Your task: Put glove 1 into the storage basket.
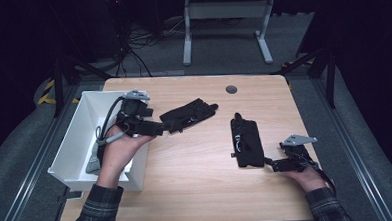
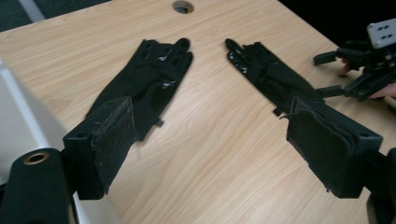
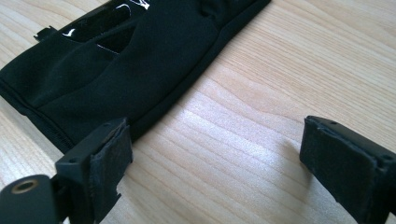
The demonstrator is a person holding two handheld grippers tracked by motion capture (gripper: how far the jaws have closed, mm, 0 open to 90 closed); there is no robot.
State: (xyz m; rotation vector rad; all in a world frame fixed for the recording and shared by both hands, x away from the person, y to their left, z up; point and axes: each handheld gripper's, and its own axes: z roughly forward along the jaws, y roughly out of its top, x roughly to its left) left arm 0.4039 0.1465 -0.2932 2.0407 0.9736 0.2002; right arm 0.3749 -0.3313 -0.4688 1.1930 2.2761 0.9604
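Two black gloves lie flat on the pale wooden counter (image 1: 196, 155). The left glove (image 1: 189, 115) sits toward the left of the counter, its fingers spread and pointing away toward the far right, its cuff nearest the white bin (image 1: 77, 140) at the counter's left edge. The right glove (image 1: 246, 141) lies well apart from it, right of the middle, with its fingers bunched and pointing to the far edge. Both are matte cloth with small glossy patches that catch the light.

The left gripper view shows the pair side by side, left glove (image 2: 149, 79) and right glove (image 2: 271, 77), with fingertips toward the round cable hole (image 2: 183, 6) in the counter, and the other tool off at the right edge. The right gripper view comes in close on the right glove's (image 3: 126, 60) cuff end: a stitched hem, a small tab at its edge and shiny print further up, detail the high view is too coarse to give. The high view alone takes in the bin, with a grey object lying inside it.

The left tool (image 1: 160, 126) is held by a hand (image 1: 119, 149) reaching over the bin's near corner, forearm in a plaid sleeve, its tips at the left glove's cuff. Its jaws stand wide apart in its own view (image 2: 224, 149) with nothing between them. The right tool (image 1: 269, 162) lies low, just beside the right glove's cuff corner, the hand (image 1: 307, 178) behind it near the counter's right edge. Its jaws (image 3: 212, 172) are also spread wide and empty, one padded jaw just at the cuff hem.
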